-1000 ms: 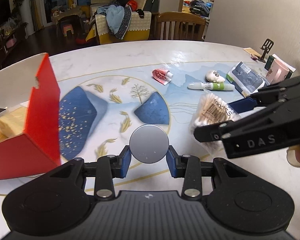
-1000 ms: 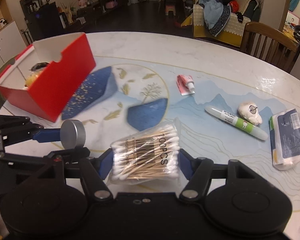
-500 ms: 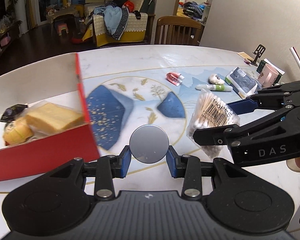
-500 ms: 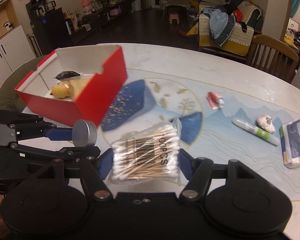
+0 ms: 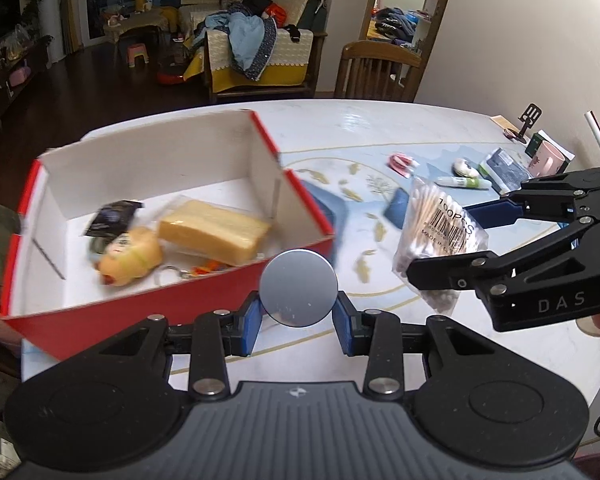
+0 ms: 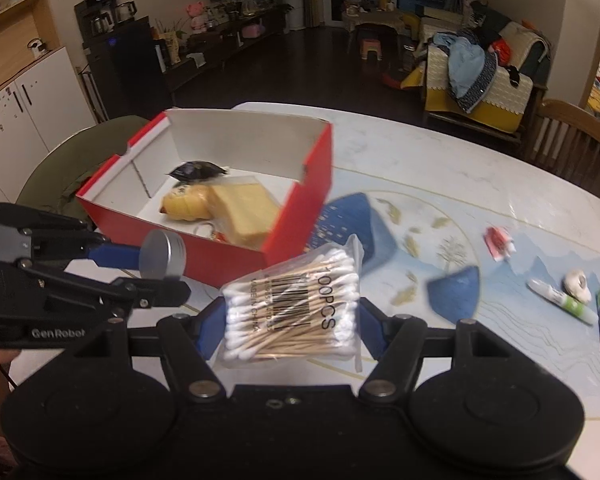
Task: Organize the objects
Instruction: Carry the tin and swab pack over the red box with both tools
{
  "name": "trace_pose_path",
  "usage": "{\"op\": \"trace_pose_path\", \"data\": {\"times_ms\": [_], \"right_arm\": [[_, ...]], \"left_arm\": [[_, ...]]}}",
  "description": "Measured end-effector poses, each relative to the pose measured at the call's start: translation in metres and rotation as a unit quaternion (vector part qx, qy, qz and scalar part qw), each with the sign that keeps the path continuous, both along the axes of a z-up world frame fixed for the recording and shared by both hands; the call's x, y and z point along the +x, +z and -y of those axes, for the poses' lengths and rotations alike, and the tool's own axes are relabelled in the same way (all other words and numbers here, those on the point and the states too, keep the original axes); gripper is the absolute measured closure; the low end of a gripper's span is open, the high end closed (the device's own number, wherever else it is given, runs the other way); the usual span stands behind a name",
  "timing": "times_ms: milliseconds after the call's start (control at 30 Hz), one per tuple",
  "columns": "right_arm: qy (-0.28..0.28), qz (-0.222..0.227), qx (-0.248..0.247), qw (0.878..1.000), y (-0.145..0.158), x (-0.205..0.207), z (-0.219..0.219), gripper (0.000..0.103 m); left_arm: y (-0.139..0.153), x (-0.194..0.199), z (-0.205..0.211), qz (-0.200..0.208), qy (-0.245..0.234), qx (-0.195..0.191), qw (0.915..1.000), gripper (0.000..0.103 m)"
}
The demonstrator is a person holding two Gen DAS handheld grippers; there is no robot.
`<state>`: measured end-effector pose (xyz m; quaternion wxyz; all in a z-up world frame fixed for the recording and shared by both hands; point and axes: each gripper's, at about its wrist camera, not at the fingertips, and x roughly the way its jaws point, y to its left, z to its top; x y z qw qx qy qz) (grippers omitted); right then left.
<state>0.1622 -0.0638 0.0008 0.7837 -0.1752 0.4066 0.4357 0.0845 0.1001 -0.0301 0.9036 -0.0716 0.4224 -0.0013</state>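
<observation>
red box [image 5: 204, 292]: an open cardboard box, red outside and white inside, standing on the table's left part near its edge; in both views it looks motion-blurred.
box contents: a wrapped yellow block like a slice of cake or sponge [image 5: 214, 230], a yellow plush-like toy [image 5: 130, 256] just left of it, a dark crumpled sachet [image 5: 114, 216] behind the toy, and a small key ring [image 5: 172, 271] at the near wall.
left gripper [image 5: 299, 311]: its blue pads [image 5: 252, 318] pinch a round silver tin [image 5: 299, 288] by its edges, the jaws drawn in narrow; the tin hangs just in front of the box's near wall, above the table.
right gripper [image 6: 290, 322]: jaws at a middling spread, clamped on the two ends of a clear bag of cotton swabs [image 6: 294, 308] printed "100pcs"; the bag is held off the table, to the right of the box.
grippers to each other: side by side and near, the tin left of the swab bag.
table [image 5: 340, 128]: pale marble-look top with a blue and gold picture.
left on the table: a red and white sachet [image 6: 499, 242], a white and green tube [image 6: 562, 302], a small white round thing [image 6: 577, 284] just beside the tube, a pack of tissues [image 5: 504, 166], well apart from the box on the far right.
further off: a pink mug [image 5: 546, 160] near the wall, a wooden chair [image 5: 376, 70] behind the table.
</observation>
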Motion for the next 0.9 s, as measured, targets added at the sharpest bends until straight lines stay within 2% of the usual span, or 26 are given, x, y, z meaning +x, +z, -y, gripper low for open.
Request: {"op": "trace_pose_path", "data": {"times_ms": [500,700,900], "right_arm": [[0.052,0.028,-0.008,0.998,0.009,-0.018,-0.084,0.037],[0.067,0.04,-0.018,0.997,0.007,-0.013,-0.118,0.037],[0.063,0.049,-0.021,0.997,-0.003,0.0,-0.149,0.037]], "left_arm": [[0.012,-0.003,-0.081,0.012,0.024,0.031,0.9992,0.066],[0.011,0.013,-0.114,-0.005,0.038,0.026,0.9989,0.066],[0.007,0.037,-0.133,-0.009,0.042,0.051,0.9978,0.066]]}}
